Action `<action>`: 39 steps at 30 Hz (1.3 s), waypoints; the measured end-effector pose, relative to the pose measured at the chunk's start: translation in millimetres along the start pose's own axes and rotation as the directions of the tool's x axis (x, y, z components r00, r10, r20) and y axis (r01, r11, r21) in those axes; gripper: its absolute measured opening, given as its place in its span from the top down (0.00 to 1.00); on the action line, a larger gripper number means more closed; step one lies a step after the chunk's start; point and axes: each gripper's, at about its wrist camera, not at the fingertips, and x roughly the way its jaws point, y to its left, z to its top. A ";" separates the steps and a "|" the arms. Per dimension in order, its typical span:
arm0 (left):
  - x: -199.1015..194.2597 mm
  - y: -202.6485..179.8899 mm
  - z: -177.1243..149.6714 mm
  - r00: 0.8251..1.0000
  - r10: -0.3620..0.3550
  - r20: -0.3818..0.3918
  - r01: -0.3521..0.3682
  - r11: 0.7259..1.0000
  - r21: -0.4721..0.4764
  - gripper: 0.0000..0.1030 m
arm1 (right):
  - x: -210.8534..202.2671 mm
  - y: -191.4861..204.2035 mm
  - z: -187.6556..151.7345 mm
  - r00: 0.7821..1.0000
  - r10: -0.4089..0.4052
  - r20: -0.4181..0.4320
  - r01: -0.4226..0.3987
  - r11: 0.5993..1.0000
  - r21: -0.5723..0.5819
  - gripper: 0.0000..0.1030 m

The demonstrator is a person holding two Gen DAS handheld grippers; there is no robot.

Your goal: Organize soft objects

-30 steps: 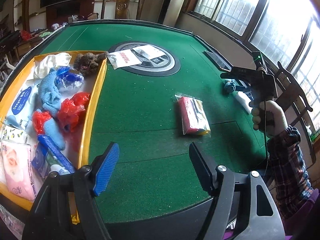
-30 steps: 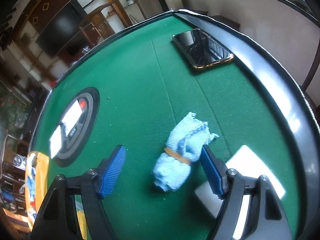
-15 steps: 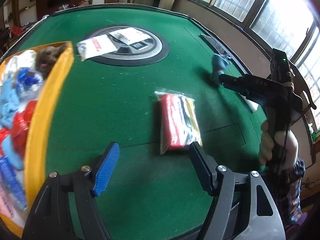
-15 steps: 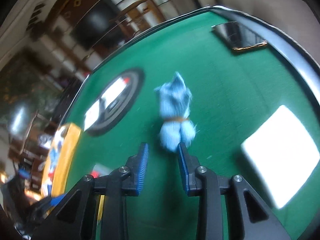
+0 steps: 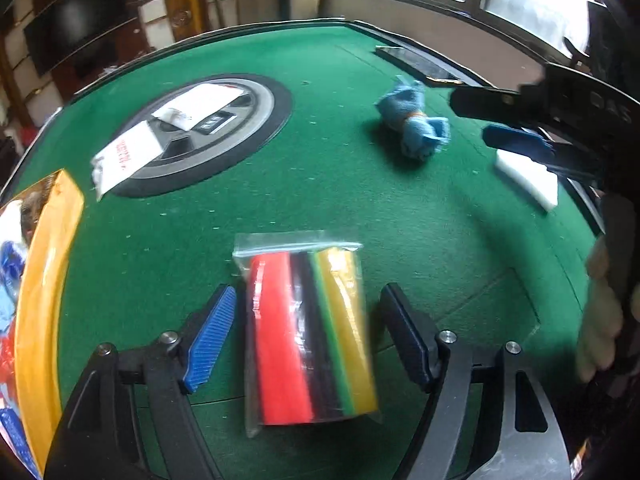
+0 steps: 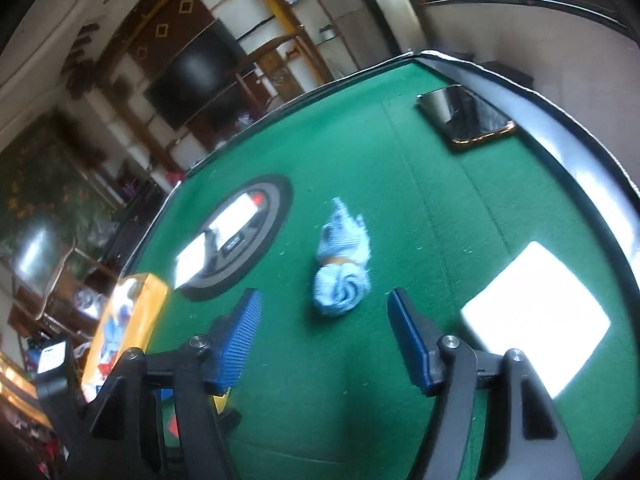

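A clear bag of red, black, green and yellow cloths point(image 5: 310, 332) lies on the green felt table point(image 5: 320, 200) between the fingers of my open left gripper point(image 5: 308, 340). A rolled light-blue towel point(image 5: 416, 128) with a tan band lies further right; it also shows in the right wrist view point(image 6: 342, 276). My right gripper point(image 6: 324, 344) is open and empty, just short of the towel; it also shows in the left wrist view point(image 5: 516, 144). A yellow tray point(image 5: 40, 280) with several soft items stands at the left.
Two white packets point(image 5: 160, 132) lie on the round centre plate point(image 5: 208, 132). A white pad point(image 6: 536, 312) lies right of the towel, and a phone point(image 6: 468, 116) near the far right rim. The tray also shows at the left in the right wrist view point(image 6: 132, 320).
My left gripper has swung from the tray to straddle the bag of cloths. My right gripper closed to a narrow gap near the towel, then opened wide; the towel now lies turned on the felt.
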 end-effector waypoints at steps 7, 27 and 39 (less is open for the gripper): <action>-18.0 14.0 -6.9 0.996 -0.094 0.008 0.094 0.995 -0.037 0.63 | 14.4 -3.4 3.7 0.998 -0.051 -0.036 0.052 0.998 0.022 0.40; -128.7 144.7 -57.7 0.979 -0.015 0.202 0.083 0.940 -0.330 0.63 | 67.5 22.7 28.9 0.970 -0.214 -0.119 0.202 0.974 -0.103 0.54; -151.1 264.5 -99.2 0.967 0.213 0.142 -0.109 0.844 -0.525 0.63 | 35.8 54.4 22.4 0.991 -0.049 -0.126 0.037 0.994 -0.101 0.76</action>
